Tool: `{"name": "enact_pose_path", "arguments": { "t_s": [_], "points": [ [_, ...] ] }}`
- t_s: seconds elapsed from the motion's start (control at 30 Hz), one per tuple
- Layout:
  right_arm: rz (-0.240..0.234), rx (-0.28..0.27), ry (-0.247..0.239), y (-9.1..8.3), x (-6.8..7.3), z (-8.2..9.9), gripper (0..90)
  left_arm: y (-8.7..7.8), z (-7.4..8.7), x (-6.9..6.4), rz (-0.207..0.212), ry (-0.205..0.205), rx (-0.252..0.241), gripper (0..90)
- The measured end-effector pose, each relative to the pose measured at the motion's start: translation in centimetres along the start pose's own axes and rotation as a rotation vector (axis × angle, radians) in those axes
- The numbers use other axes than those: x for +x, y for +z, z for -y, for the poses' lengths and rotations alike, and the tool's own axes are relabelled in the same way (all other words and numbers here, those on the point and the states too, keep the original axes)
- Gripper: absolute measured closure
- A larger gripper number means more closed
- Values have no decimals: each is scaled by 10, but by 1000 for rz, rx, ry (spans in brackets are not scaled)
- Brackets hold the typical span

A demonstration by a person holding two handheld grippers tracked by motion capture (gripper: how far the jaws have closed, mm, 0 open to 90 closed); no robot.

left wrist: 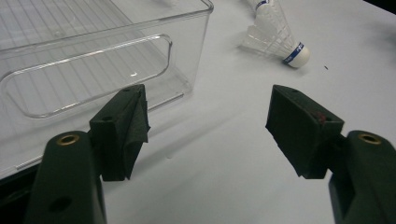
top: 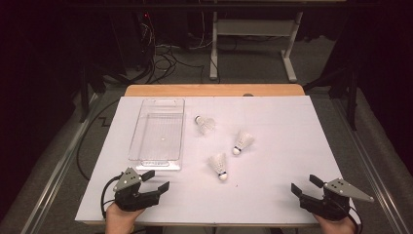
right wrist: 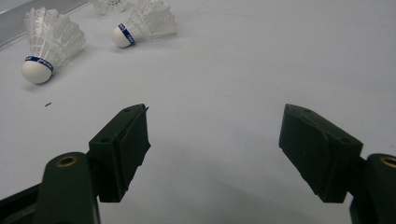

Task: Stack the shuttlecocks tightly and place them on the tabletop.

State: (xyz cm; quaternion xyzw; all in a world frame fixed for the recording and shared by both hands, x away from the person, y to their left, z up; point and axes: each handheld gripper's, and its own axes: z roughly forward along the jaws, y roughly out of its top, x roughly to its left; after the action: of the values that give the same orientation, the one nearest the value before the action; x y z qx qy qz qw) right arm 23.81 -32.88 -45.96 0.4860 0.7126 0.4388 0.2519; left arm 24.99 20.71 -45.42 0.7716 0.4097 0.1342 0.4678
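Resting both grippers near my edge of the table, nothing held. Left gripper is released, jaws wide apart, sitting just in front of the bin's near end; in the left gripper view the bin wall with its cut-out handle is right ahead of the left jaw. Right gripper is also released, jaws spread, well to the right of the bin and apart from everything.

Three shuttlecocks lie on their sides to the right of the bin, none in it. Near one is just off the bin's front right corner, cork toward me. Middle one sits further right of the bin, cork toward me too. Far one is beside the bin's far half, cork pointing at the bin. Bin looks empty.

Likely job: shuttlecocks into the bin, not started.

Risks as I judge them:
- Feather skirts are light and springy; closing hard on the feathers could crush or bend them, grabbing near the cork looks safer
- Coming in low, a jaw could nudge a shuttlecock and it rolls in an arc round its cork, out of line
- The bin is clear and light; the left gripper is so close that lifting forward could clip the wall and shove it
- Releasing above the rim at an angle, a shuttlecock may bounce off the edge and land outside
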Motion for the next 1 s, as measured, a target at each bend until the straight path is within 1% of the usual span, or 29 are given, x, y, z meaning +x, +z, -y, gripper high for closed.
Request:
{"name": "enact_pose_path", "arguments": {
  "t_s": [0.17, 0.33, 0.57, 0.67, 1.0],
  "points": [
    [0, 5, -3, 1, 0, 0, 251, 4, -2, -4, 9, 6, 1, 302],
    [-1, 6, -4, 0, 0, 0, 251, 8, -4, -8, 12, 26, 15, 303],
    [-2, 5, -6, 0, 1, 0, 250, 14, -8, -15, 25, 34, 23, 303],
    [-5, 6, -14, 1, 1, 0, 251, 17, -9, -18, 24, 51, 29, 305],
    [-11, 6, -16, 1, 2, 0, 251, 25, -14, -24, 42, 51, 33, 304]
  ]
}}
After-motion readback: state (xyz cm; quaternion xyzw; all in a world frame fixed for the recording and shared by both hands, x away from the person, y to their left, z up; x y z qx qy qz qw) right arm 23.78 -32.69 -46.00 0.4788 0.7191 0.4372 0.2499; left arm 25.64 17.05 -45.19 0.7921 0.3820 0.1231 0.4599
